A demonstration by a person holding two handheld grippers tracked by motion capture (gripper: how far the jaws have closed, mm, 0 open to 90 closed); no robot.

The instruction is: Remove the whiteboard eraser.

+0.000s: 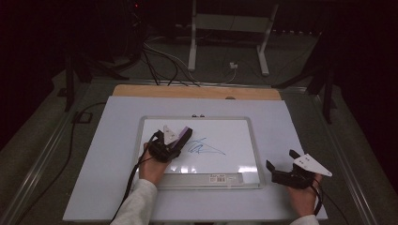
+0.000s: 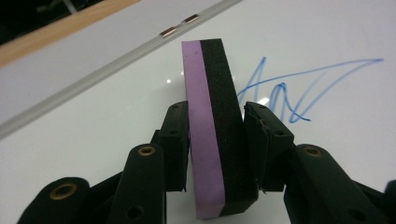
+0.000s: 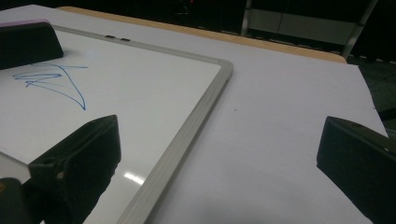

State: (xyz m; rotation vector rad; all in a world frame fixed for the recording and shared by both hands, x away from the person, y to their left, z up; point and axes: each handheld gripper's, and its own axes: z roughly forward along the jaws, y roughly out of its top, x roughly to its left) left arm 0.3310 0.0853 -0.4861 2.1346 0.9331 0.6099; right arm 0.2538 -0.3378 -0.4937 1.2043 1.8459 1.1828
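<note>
Leftmost, reached in from the near edge: sleeved left forearm (image 1: 136, 201), angled forward and slightly rightward over the whiteboard (image 1: 244, 123). Held the left gripper (image 1: 178, 143) low above the board's left part, pointed toward the blue scribble (image 1: 204, 147). Jaws clamped on the eraser (image 2: 212, 126), one pad against its purple face, the other against its black foam face. Stood on edge between the pads, the eraser's far end stuck out beyond the fingertips, just short of the scribble's left strokes. Could not tell whether its lower edge touched the board. Lay flat on the white table sheet (image 1: 103, 154), the whiteboard, with a wooden strip (image 1: 197, 92) at the far edge. Farther right, off the board's right frame: right hand (image 1: 302, 197), resting near the table's near-right corner. Kept the right gripper (image 1: 280, 164) low over the sheet, pointed leftward and forward toward the board's frame. Jaws spread wide, nothing between them, well apart from the eraser.
</note>
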